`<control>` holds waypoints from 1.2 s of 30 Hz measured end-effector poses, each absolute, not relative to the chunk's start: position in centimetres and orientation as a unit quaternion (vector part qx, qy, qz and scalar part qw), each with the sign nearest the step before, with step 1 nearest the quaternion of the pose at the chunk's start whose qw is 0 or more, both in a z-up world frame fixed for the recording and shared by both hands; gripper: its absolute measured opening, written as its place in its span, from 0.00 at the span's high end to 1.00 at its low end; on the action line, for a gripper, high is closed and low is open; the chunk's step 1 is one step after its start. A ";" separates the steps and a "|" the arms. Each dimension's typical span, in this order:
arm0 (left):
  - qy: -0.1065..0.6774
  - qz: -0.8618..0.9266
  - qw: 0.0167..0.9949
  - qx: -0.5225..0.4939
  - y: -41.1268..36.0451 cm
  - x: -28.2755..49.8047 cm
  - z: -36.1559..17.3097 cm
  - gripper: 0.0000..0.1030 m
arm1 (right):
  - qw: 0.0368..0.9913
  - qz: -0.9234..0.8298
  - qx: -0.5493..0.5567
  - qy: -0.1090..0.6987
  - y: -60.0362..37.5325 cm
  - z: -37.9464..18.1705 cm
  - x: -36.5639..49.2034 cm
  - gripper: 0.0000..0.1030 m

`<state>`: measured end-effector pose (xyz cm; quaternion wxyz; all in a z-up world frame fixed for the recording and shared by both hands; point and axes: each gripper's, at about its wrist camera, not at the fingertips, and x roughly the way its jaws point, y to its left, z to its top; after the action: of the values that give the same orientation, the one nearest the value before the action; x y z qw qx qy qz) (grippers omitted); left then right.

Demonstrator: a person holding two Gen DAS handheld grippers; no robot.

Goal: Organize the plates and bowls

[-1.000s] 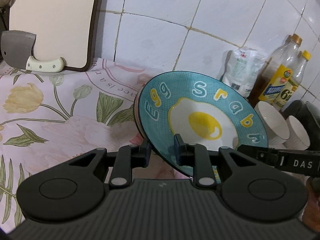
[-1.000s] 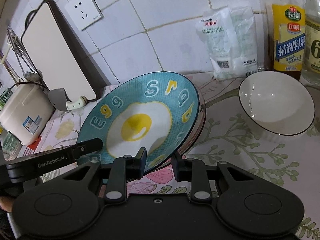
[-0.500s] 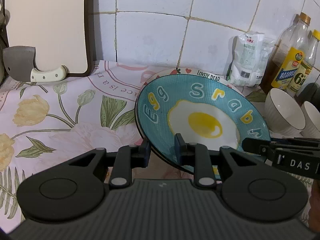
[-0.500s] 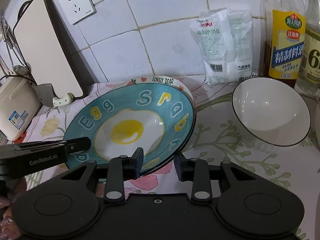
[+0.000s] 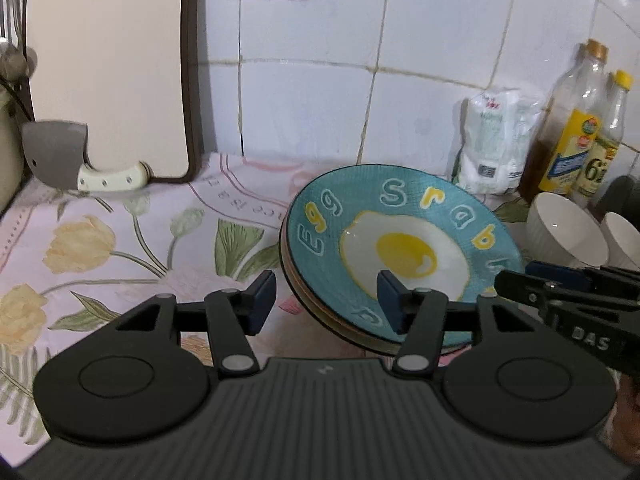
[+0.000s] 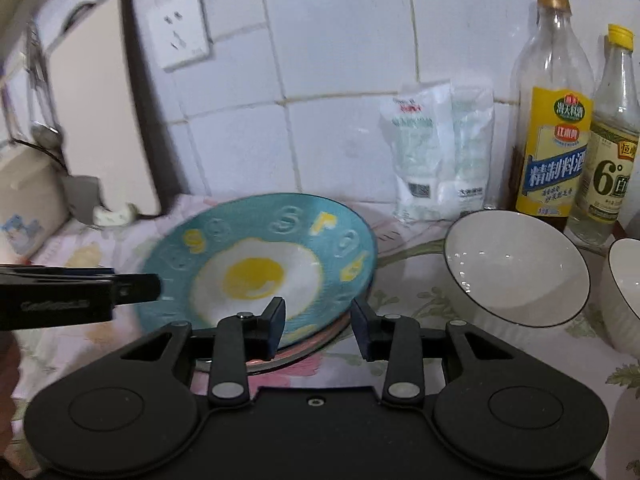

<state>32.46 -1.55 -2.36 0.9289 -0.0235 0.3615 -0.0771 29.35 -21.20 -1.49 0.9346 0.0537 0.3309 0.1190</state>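
A teal plate with a fried-egg picture (image 5: 400, 256) lies on a pink-rimmed plate (image 6: 304, 354) on the flowered cloth. My left gripper (image 5: 326, 302) is at the teal plate's near left rim. Its jaws are opening; the rim runs between them and the pads stand clear of it. My right gripper (image 6: 320, 326) is at the near right rim (image 6: 256, 272). Its jaws are opening too, with the rim in the gap and no pad pressing. Two white bowls (image 6: 516, 268) (image 6: 624, 280) lie tilted to the right of the plates.
A cutting board (image 5: 108, 68) and a cleaver (image 5: 56, 152) lean against the tiled wall at the back left. A white bag (image 6: 440, 152) and two bottles (image 6: 552, 120) stand at the back right. A pale appliance (image 6: 24, 208) sits far left.
The tilted teal plate has come down flat onto the plate beneath it. Both grippers, shut on its rim before, have spread their jaws, the left widely.
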 end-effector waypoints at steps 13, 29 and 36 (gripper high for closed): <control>0.334 -0.131 0.933 -0.007 -1.2 24.1 4.6 0.24 | 0.938 0.159 0.003 0.309 -20.7 5.6 21.0 0.46; 0.327 -0.197 0.924 0.016 -2.6 15.2 6.9 0.09 | 0.945 0.192 -0.025 0.265 -24.4 9.9 10.8 0.27; 0.309 -0.221 0.924 0.053 -4.6 11.4 7.1 0.07 | 0.948 0.189 -0.033 0.253 -26.0 9.3 7.6 0.19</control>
<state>11.42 -4.60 7.14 0.9238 0.0526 0.3086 -0.2206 7.62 -26.05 9.32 0.9483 -0.0329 0.2525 0.1893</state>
